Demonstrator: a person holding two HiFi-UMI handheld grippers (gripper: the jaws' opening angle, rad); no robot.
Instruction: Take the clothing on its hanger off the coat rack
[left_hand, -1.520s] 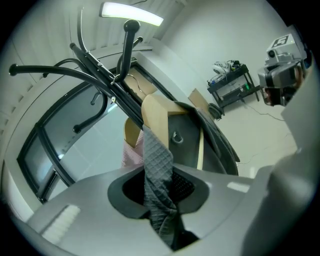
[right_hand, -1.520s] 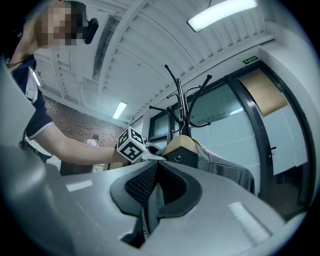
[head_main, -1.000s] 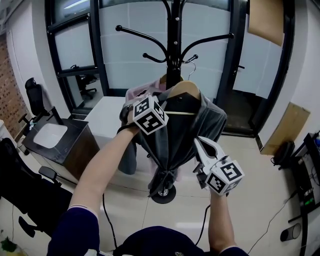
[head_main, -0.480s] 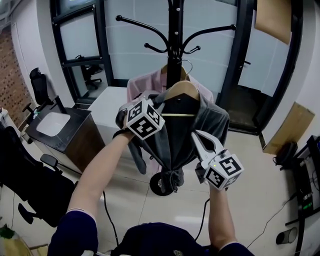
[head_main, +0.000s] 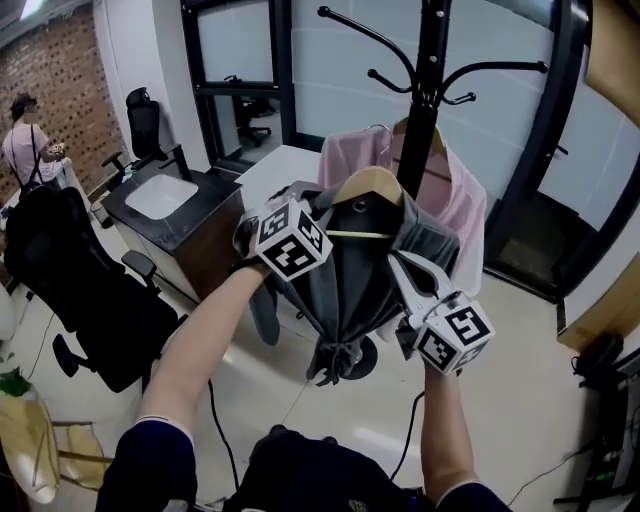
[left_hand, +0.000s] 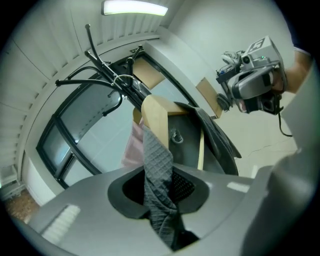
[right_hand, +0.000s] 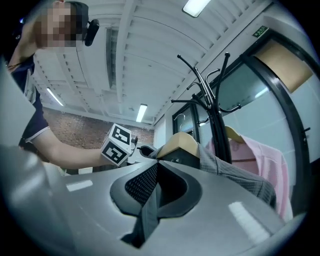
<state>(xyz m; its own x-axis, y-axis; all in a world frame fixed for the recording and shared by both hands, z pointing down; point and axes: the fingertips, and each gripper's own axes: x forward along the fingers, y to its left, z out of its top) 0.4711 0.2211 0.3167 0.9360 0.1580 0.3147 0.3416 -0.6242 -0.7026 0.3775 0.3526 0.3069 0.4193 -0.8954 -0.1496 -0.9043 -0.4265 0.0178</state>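
Note:
A grey garment (head_main: 345, 285) hangs on a wooden hanger (head_main: 368, 184), held in the air just left of the black coat rack (head_main: 430, 90). My left gripper (head_main: 305, 200) is shut on the garment's left shoulder, with grey waffle fabric (left_hand: 159, 195) pinched between its jaws below the hanger (left_hand: 156, 120). My right gripper (head_main: 403, 266) is shut on the right shoulder, and a thin fold of grey fabric (right_hand: 147, 210) runs through its jaws. A pink garment (head_main: 455, 195) stays on the rack behind. Each gripper view shows the other gripper: the right one (left_hand: 252, 82) and the left one (right_hand: 118, 145).
A dark cabinet with a white top (head_main: 185, 205) and a white table (head_main: 275, 165) stand to the left. Black office chairs (head_main: 90, 300) sit nearer. A person (head_main: 25, 150) stands at the far left. Glass doors (head_main: 560, 180) are behind the rack, whose round base (head_main: 365, 355) is on the floor.
The grey garment on its hanger has moved left, away from the rack's pole, with both grippers still on it. The pink garment behind is now uncovered. The head view has swung left.

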